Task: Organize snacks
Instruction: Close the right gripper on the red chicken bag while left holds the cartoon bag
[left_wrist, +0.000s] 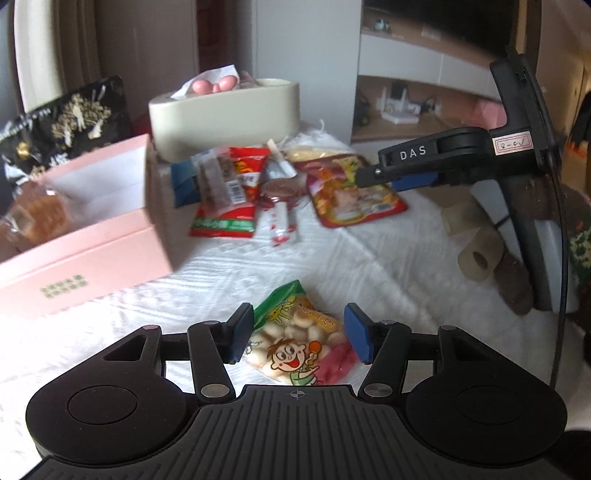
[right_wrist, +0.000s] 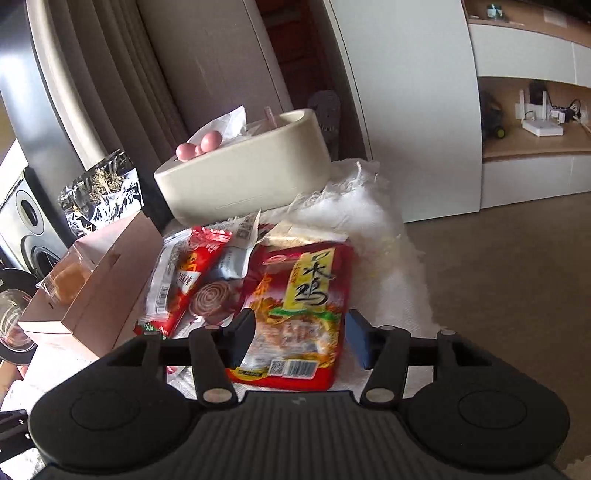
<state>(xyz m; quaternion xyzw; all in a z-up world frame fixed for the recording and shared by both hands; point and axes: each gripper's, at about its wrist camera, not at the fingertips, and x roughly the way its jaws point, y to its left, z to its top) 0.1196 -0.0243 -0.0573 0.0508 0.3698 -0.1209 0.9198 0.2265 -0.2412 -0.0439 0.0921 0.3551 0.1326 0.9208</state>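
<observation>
My left gripper (left_wrist: 299, 334) is open, its blue pads on either side of a cartoon-printed bag of small biscuits (left_wrist: 295, 339) lying on the white cloth. A pile of snack packets (left_wrist: 236, 188) lies beyond it. An open pink box (left_wrist: 79, 236) with a wrapped pastry (left_wrist: 38, 214) inside stands at the left. My right gripper (right_wrist: 299, 339) is open, hovering over a red chicken snack packet (right_wrist: 301, 306); it also shows in the left wrist view (left_wrist: 369, 179) above that packet (left_wrist: 354, 201). The box (right_wrist: 99, 288) is at its left.
A cream tissue box (left_wrist: 225, 114) with a pink bow stands behind the pile. A black patterned bag (left_wrist: 62, 122) sits behind the pink box. Toilet rolls (left_wrist: 476, 254) lie off the table's right side. The cloth's edge (right_wrist: 410, 280) drops to carpet on the right.
</observation>
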